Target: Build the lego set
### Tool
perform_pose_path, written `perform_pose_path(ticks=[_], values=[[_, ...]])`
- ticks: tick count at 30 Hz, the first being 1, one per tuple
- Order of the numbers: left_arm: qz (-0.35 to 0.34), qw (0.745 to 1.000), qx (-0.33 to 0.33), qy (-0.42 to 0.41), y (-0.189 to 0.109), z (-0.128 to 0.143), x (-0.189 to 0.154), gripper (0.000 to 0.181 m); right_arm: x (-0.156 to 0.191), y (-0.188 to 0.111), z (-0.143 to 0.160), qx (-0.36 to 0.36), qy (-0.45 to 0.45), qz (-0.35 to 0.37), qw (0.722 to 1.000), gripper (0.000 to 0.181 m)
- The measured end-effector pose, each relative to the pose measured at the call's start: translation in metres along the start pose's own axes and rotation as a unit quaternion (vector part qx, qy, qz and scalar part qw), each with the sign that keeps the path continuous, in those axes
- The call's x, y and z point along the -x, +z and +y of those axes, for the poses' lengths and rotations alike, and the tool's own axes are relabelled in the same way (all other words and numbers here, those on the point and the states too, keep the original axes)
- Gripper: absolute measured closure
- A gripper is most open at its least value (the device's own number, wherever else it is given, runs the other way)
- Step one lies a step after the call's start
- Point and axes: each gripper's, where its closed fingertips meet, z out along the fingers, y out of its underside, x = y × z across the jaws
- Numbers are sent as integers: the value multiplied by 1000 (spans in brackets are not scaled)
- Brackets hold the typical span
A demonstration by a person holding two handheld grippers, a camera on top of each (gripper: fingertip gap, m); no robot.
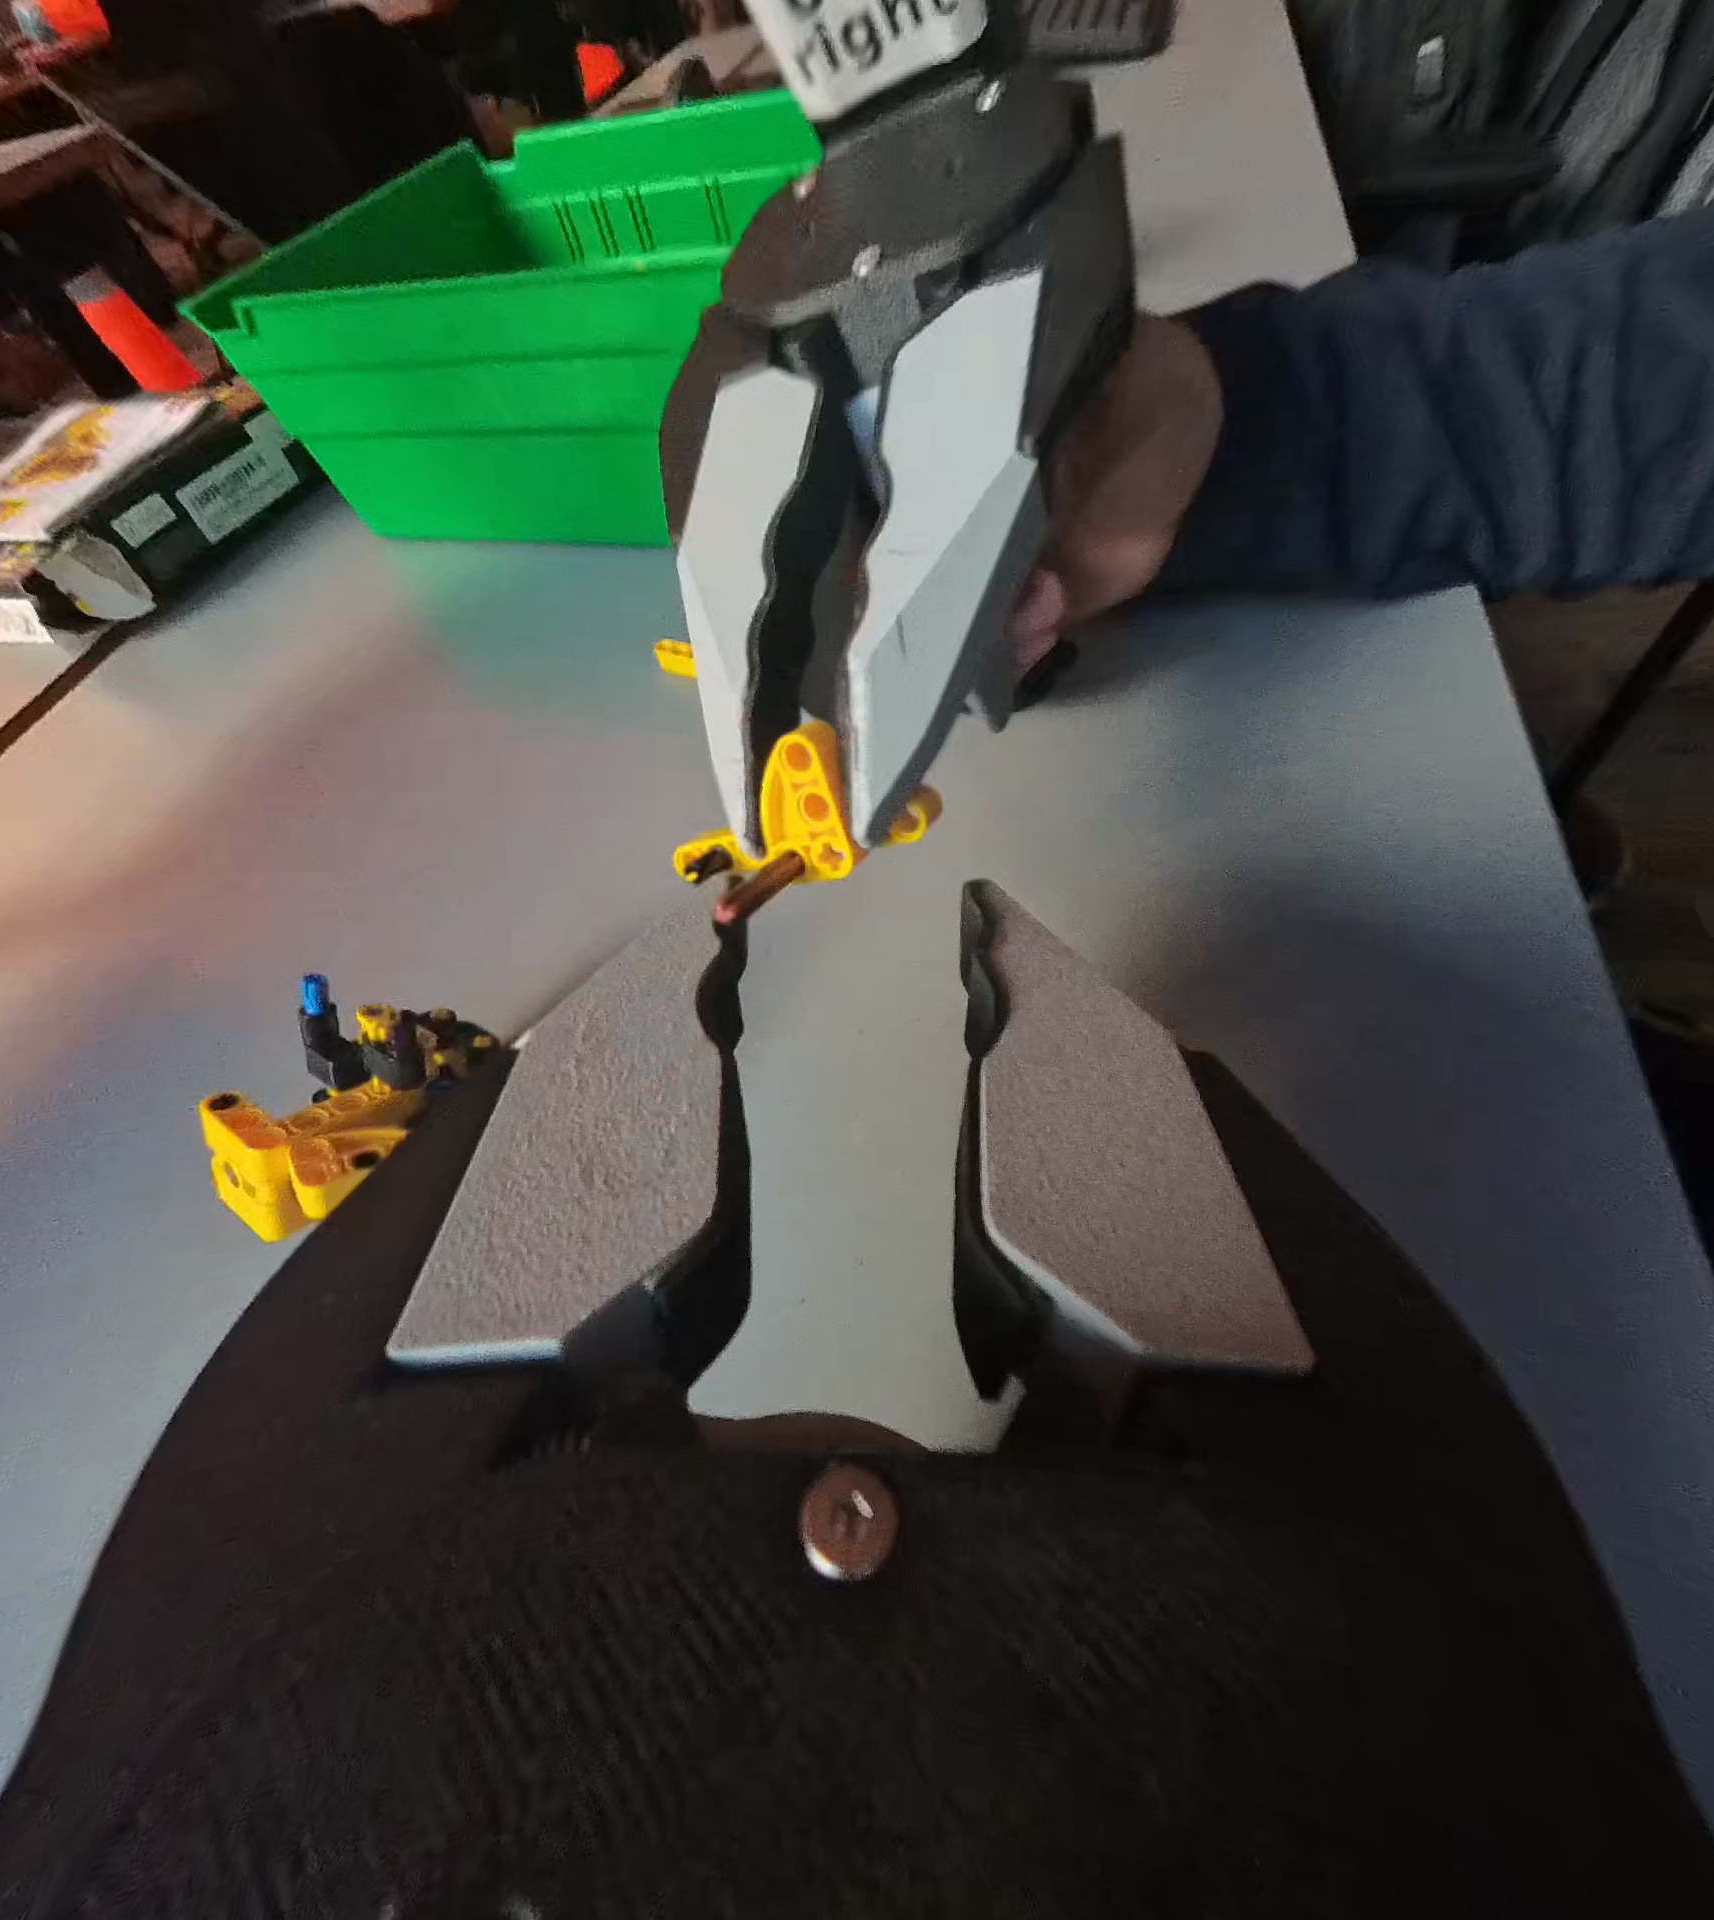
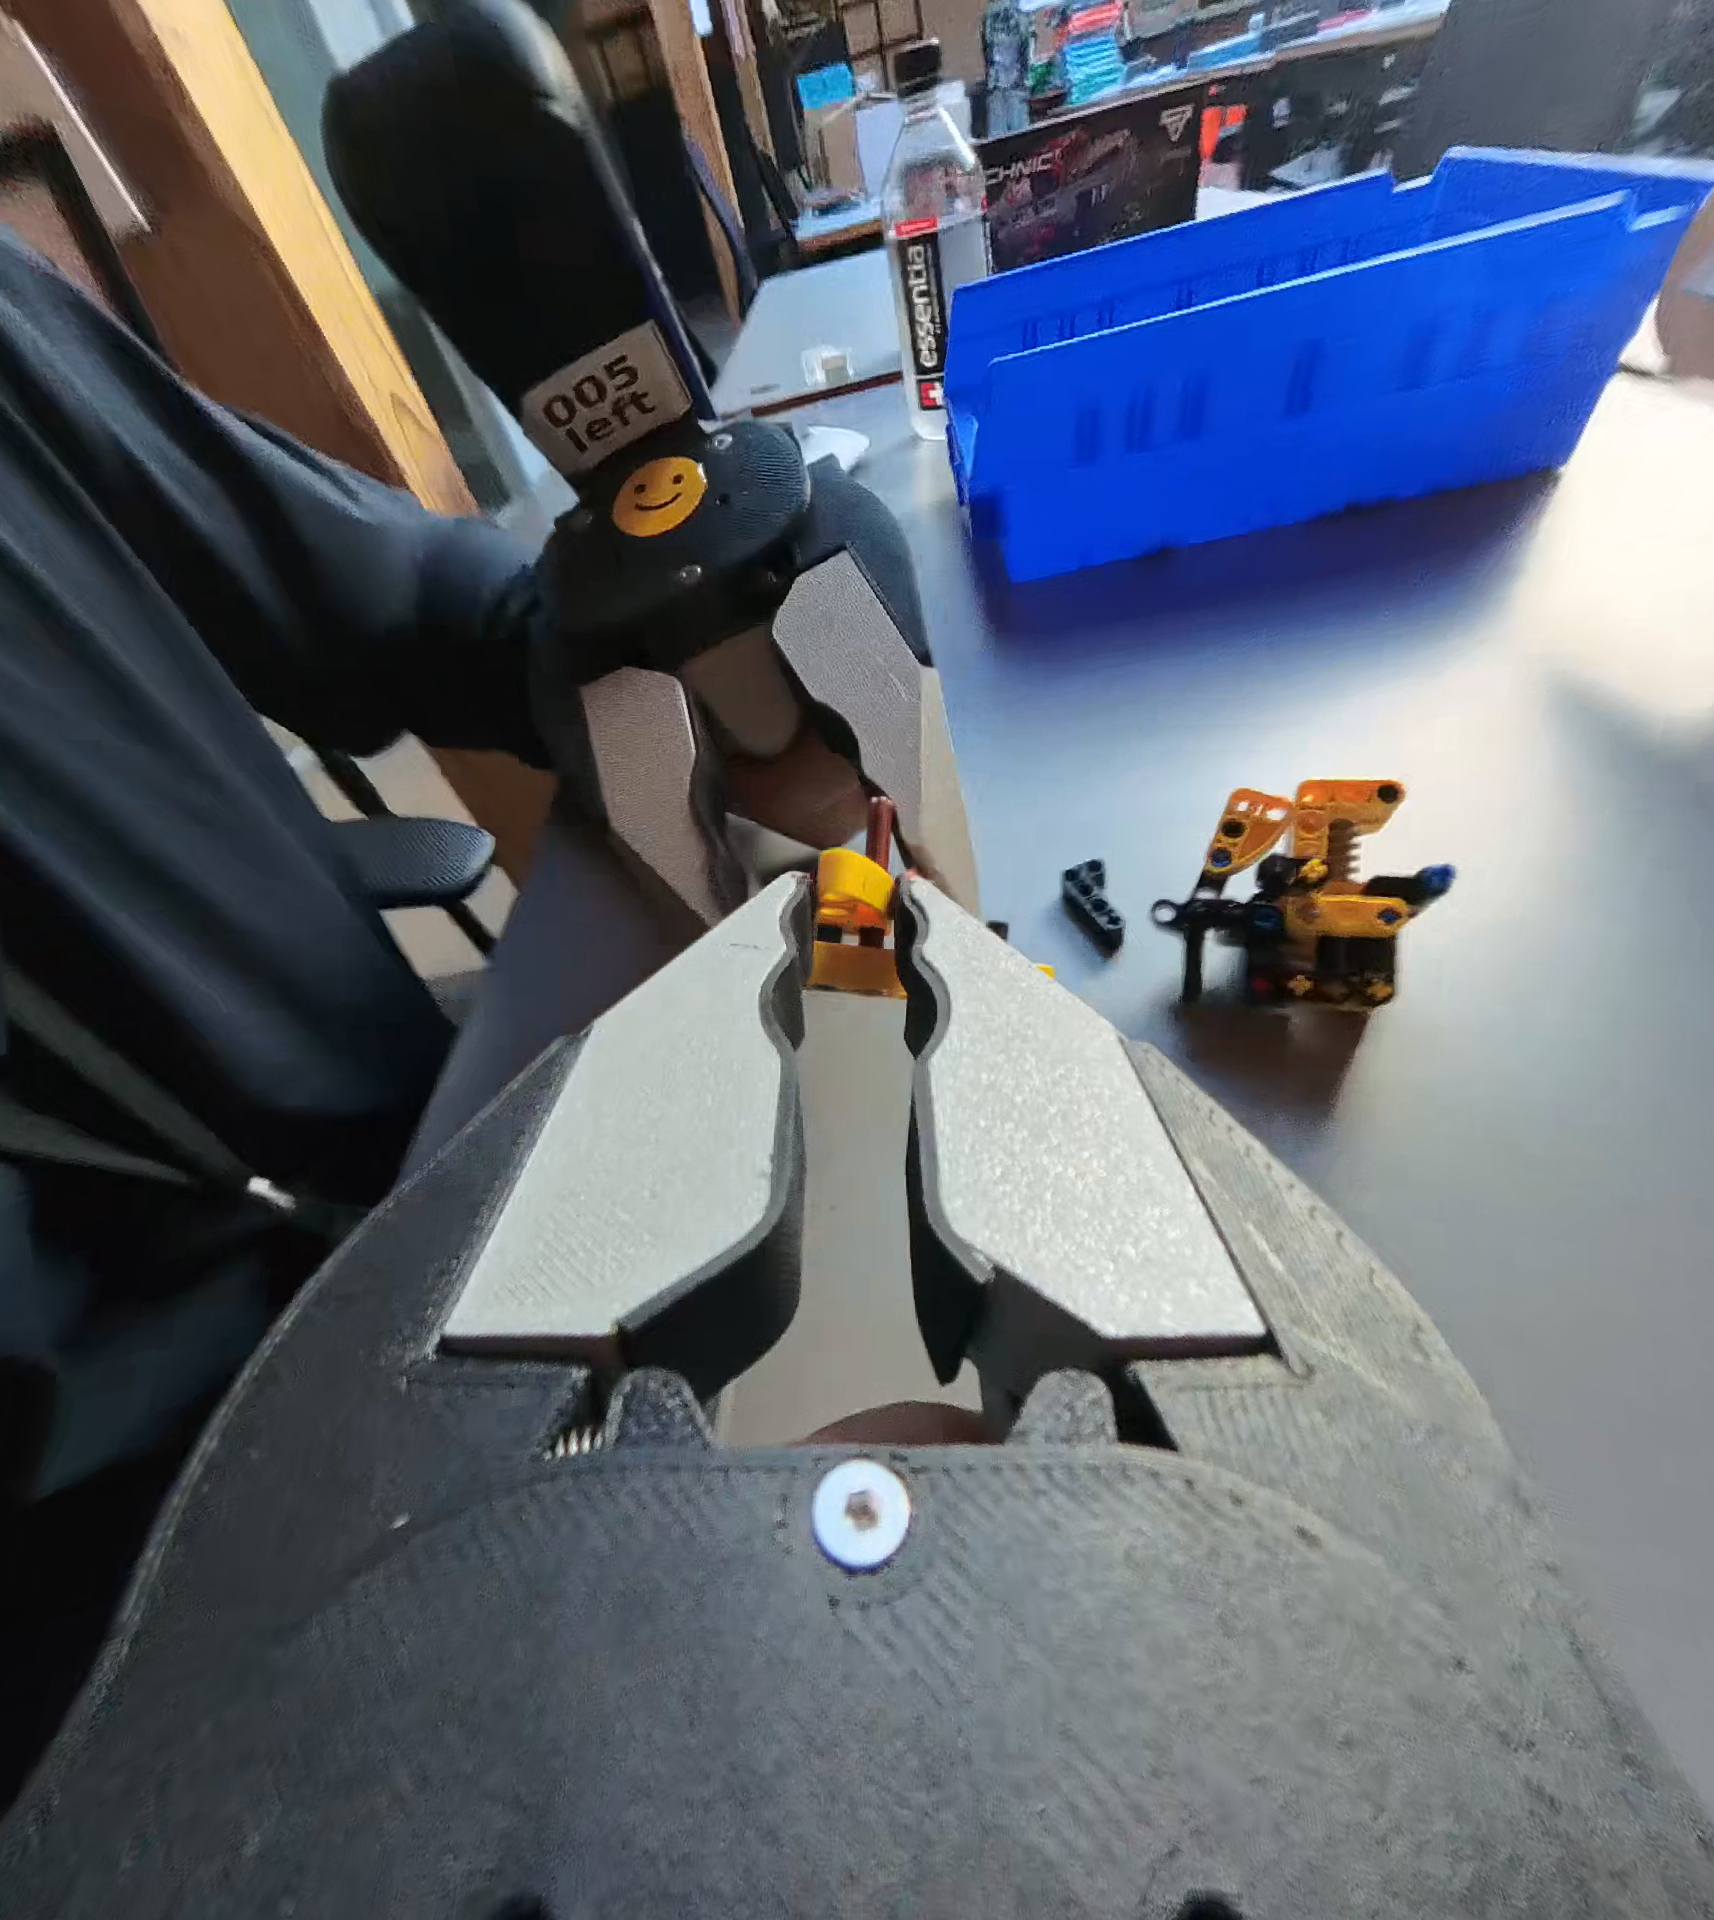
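Nearest the lens, our left gripper point(image 1: 848, 914) stands open, its grainy grey fingers point(image 1: 604, 1122) spread, one tip beside a brown axle point(image 1: 751, 889) at frame centre. Our right gripper point(image 1: 806, 831) is clamped on the yellow beam point(image 1: 806, 800) that carries the axle, holding it above the table point(image 1: 417, 727), probably so the axle can be pushed home. At lower left sits the half-built model point(image 1: 339, 1107), glossy yellow and black plastic; a green bin point(image 1: 479, 343) stands at upper left.
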Motion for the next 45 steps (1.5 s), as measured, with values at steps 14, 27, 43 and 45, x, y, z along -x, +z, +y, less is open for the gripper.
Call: perform_pose_path(ticks=[14, 27, 43, 45], values=[[-30, 975, -37, 218, -11, -10, -18, 159, 26, 8, 16, 31, 266, -174, 948, 169], [22, 993, -112, 24, -25, -29, -7, 160, 21, -15, -9, -1, -26, -12, 1000, 152], [114, 954, -167, -223, -24, -33, 2, 159, 17, 0, -1, 53, -196, 106, 974, 169], [120, 945, -182, -243, -23, -36, 2, 159, 15, 2, 2, 57, -160, 96, 981, 163]])
